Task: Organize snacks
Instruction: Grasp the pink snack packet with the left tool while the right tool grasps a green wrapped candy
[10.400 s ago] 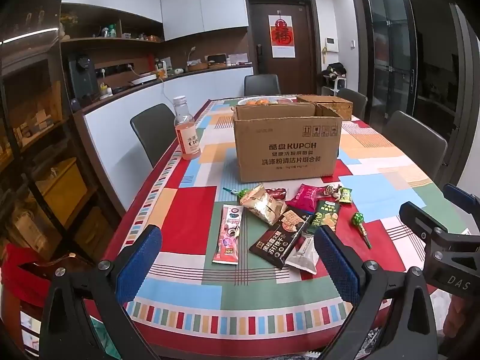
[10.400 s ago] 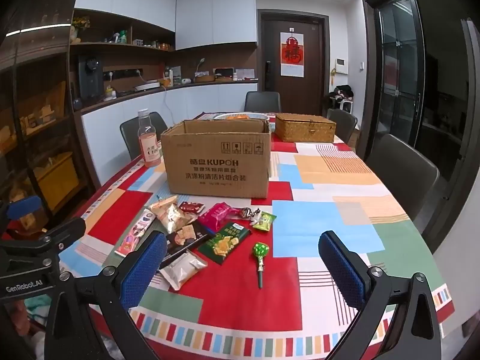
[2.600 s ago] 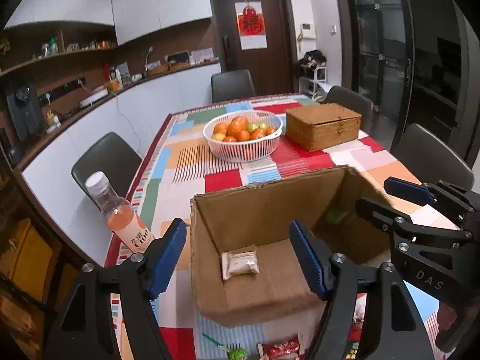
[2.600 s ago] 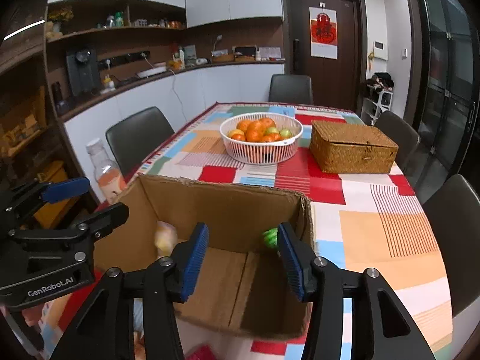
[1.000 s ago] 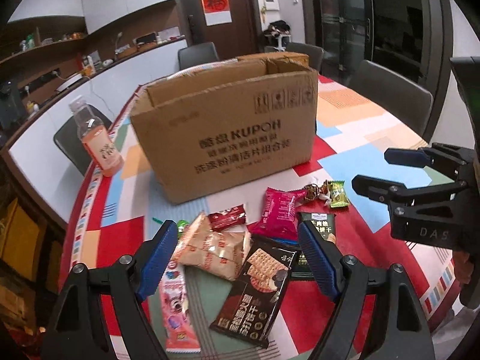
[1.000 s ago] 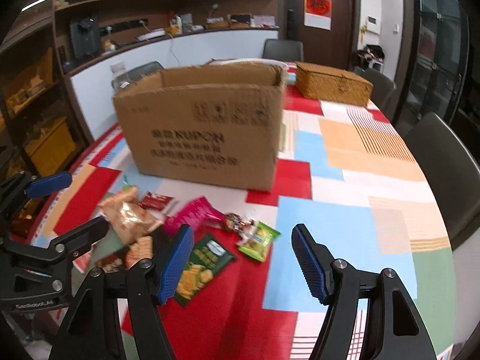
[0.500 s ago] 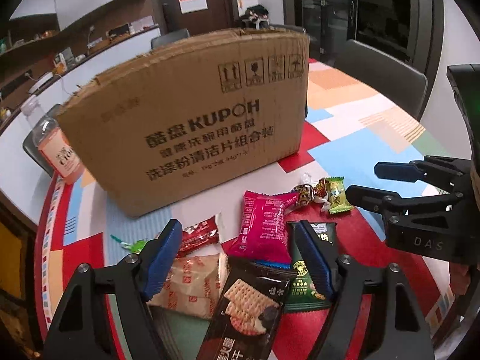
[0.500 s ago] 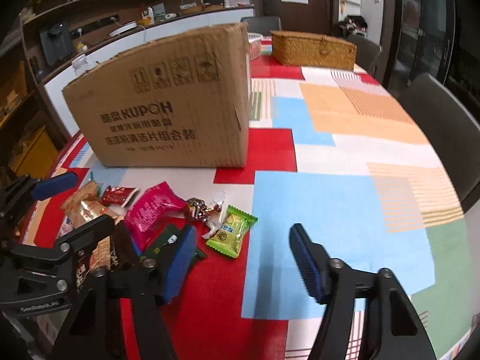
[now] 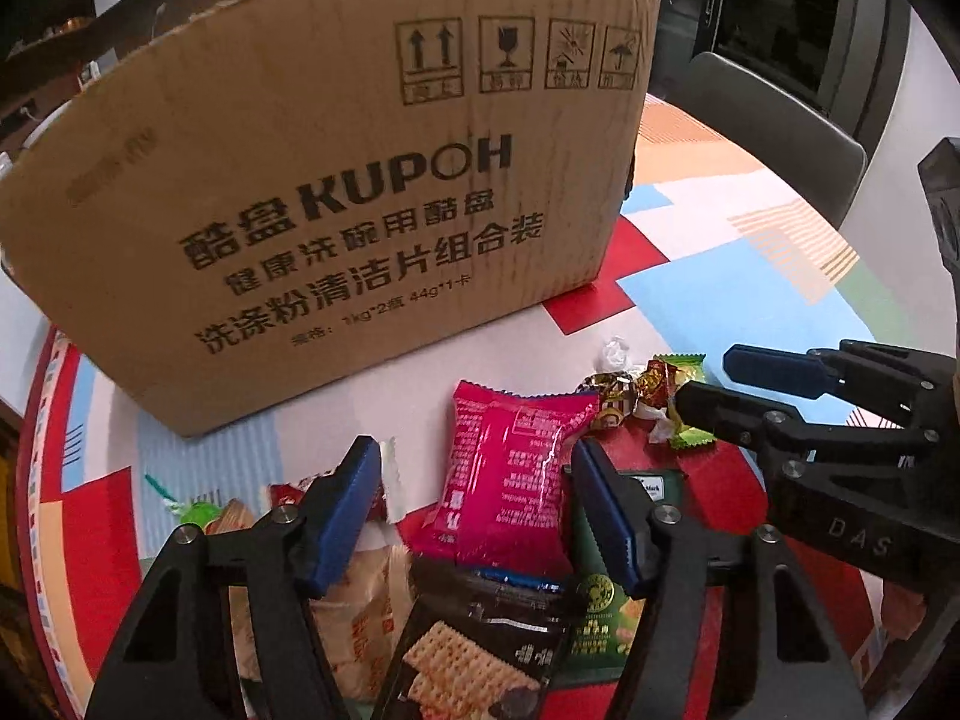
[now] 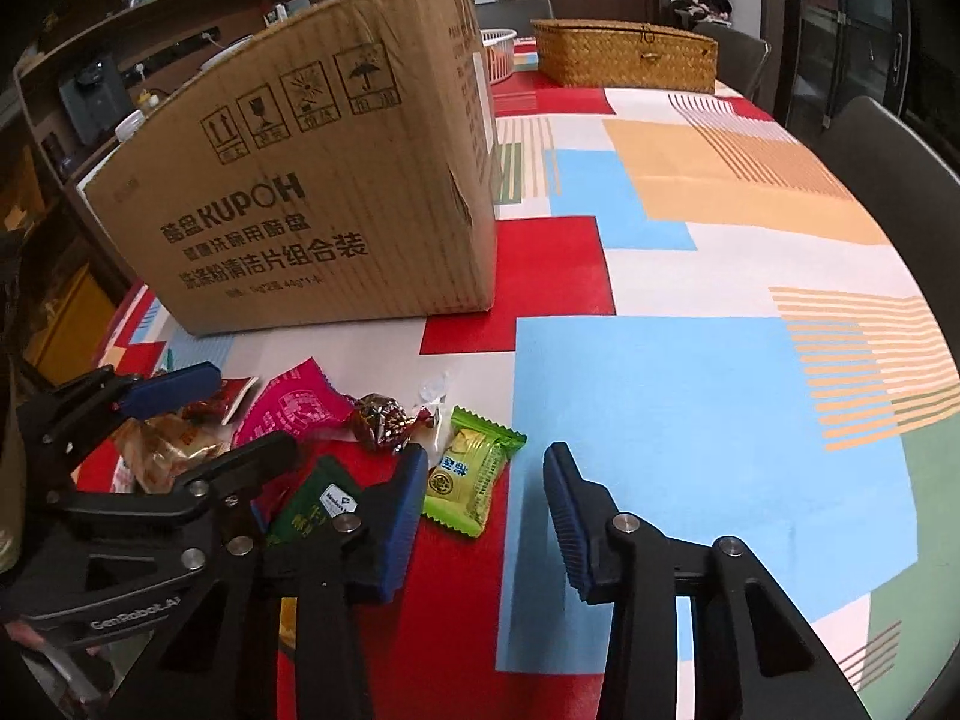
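Observation:
In the left wrist view a pink snack packet lies flat between the blue pads of my left gripper. Its jaws are closing, and neither pad presses on the packet. In the right wrist view a small green candy packet lies between the pads of my right gripper, close to the left pad. Those jaws are closing too, with a gap still at the right pad. The open-topped cardboard box stands just behind the snacks. My right gripper hovers over the wrapped candies.
Around the two packets lie a foil-wrapped candy, a dark green chip packet, a black cracker packet and a beige packet. A wicker box and a white basket stand behind the cardboard box. A chair is at the right.
Both grippers have sunk toward the snacks and their jaws have narrowed. The pink packet now lies between the left pads and the green candy packet between the right pads.

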{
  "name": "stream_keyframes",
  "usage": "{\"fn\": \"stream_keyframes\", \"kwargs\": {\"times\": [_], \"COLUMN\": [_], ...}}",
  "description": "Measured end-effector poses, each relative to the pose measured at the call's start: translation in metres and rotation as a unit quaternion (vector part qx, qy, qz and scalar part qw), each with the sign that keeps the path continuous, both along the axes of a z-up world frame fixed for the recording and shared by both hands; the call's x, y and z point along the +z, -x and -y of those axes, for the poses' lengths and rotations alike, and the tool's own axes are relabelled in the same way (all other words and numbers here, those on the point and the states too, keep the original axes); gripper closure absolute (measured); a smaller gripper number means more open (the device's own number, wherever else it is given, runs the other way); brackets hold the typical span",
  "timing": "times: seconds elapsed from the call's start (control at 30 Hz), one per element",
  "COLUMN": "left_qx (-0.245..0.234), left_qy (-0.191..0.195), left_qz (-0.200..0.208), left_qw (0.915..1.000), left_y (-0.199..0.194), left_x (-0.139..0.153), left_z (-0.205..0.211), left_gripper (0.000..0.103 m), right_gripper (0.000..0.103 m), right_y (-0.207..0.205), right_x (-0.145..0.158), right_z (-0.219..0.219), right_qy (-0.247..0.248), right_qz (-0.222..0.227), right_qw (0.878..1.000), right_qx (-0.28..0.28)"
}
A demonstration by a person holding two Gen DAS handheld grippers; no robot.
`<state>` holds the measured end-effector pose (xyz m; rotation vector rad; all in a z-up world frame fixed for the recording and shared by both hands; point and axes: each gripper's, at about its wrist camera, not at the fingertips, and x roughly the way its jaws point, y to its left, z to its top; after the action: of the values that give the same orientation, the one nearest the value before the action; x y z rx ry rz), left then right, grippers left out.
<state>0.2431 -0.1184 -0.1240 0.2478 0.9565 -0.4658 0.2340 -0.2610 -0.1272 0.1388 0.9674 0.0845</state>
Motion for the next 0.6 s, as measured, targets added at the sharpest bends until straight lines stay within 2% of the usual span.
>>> {"fn": "stream_keyframes", "kwargs": {"times": [0.3,0.43,0.5,0.6], "left_qx": [0.0,0.005,0.009,0.009], "left_qy": [-0.004,0.002,0.004,0.007], "left_qz": [-0.013,-0.026,-0.026,-0.028], "left_qw": [0.9999,0.9997,0.9996,0.9995], "left_y": [-0.013,-0.018,-0.021,-0.022], "left_x": [-0.01,-0.014,-0.013,-0.012], "left_z": [0.006,0.003,0.003,0.002], "left_gripper": [0.05,0.052,0.057,0.062], "right_gripper": [0.067,0.07,0.07,0.078], "right_y": [-0.008,-0.008,-0.011,-0.011], "right_x": [-0.006,-0.007,-0.008,-0.008], "right_z": [-0.003,-0.007,-0.008,-0.009], "right_qy": [-0.005,0.001,0.005,0.008], "right_qz": [-0.01,-0.01,-0.011,-0.009], "right_qw": [1.0,1.0,1.0,1.0], "right_qx": [-0.001,0.0,0.0,0.005]}}
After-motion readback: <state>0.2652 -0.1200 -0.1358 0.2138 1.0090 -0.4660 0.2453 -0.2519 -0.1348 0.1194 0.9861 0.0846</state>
